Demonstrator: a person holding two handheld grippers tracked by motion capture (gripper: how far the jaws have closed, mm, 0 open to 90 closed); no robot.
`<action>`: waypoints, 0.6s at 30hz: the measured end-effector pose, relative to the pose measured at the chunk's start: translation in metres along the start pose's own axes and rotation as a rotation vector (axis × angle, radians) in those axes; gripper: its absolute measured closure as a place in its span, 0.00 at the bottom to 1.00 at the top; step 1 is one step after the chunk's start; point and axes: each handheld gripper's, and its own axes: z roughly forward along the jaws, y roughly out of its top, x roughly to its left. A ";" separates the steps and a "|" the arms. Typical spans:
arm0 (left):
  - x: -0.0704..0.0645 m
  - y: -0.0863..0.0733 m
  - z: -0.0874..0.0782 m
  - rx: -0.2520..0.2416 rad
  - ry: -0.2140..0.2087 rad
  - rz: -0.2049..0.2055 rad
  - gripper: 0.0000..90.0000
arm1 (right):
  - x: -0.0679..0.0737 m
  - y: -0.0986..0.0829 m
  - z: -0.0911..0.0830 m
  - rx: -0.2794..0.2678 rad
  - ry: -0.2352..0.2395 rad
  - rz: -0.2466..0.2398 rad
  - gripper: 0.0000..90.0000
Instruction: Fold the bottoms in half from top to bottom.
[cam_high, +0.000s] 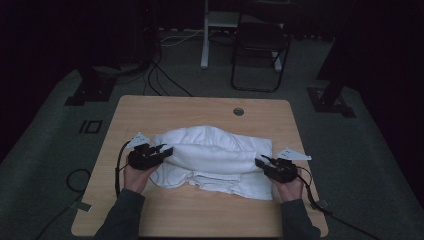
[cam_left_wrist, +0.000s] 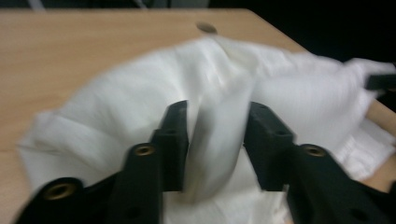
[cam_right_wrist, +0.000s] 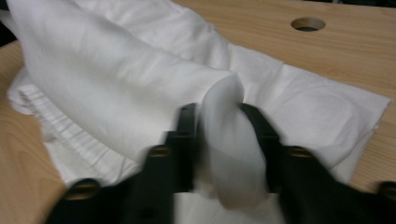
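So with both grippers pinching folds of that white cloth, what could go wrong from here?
The left gripper has only a thin fold between its fingers, so the white cloth may slip out when lifted. The right gripper grips a bunched fold, so layers may drag unevenly. Lower layers near the table front edge could come undone.

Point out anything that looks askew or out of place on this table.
Nothing is spilled or damaged. The white cloth lies rumpled and unevenly folded, bunched into a ridge between the left gripper and right gripper, each with a fold between its fingers.
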 end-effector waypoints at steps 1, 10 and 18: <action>-0.001 0.006 -0.002 -0.013 0.003 -0.002 0.66 | 0.000 0.003 -0.004 -0.031 0.006 0.012 0.56; -0.033 0.036 0.047 0.086 0.028 0.079 0.71 | 0.031 0.061 0.028 -0.020 -0.039 -0.066 0.64; -0.040 0.001 0.086 0.234 0.016 0.100 0.76 | 0.039 0.041 0.081 0.119 -0.063 -0.065 0.71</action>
